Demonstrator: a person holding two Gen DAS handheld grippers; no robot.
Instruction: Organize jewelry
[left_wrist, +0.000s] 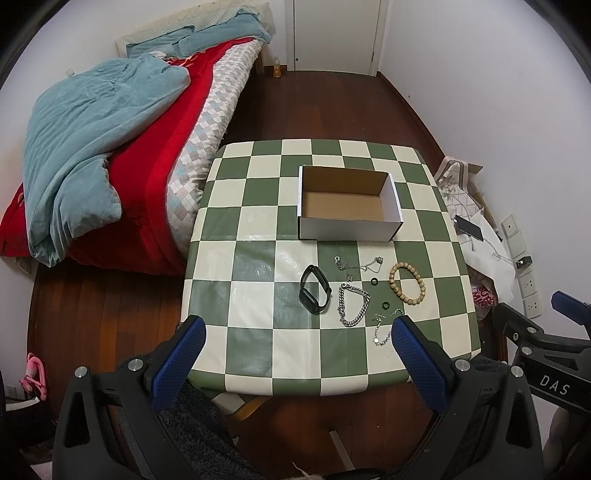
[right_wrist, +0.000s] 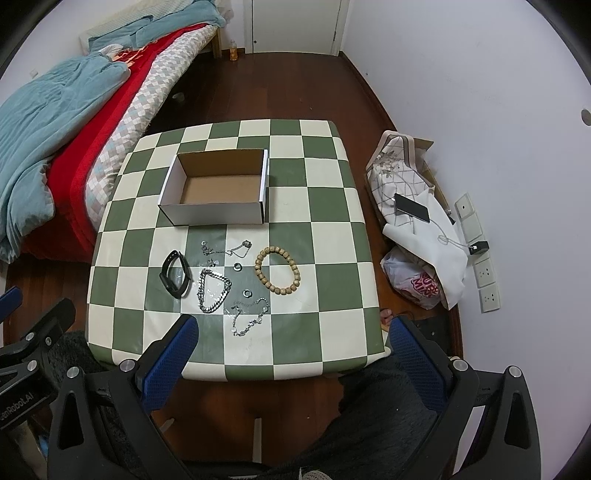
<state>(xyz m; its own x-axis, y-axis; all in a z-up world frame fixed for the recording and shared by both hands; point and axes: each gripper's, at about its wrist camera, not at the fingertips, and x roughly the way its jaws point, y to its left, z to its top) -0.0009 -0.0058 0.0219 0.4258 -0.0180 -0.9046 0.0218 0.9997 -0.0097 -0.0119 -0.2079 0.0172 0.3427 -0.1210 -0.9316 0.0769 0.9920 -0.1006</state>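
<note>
An open, empty cardboard box stands on the checkered table. In front of it lie a black wristband, a thick silver chain, a wooden bead bracelet, a thin chain near the box, another thin chain at the front and two small dark rings. My left gripper and right gripper are both open and empty, above the table's near edge.
A bed with a red cover and blue blanket is left of the table. Bags, a phone and wall sockets sit by the right wall. A door is at the back. The floor is dark wood.
</note>
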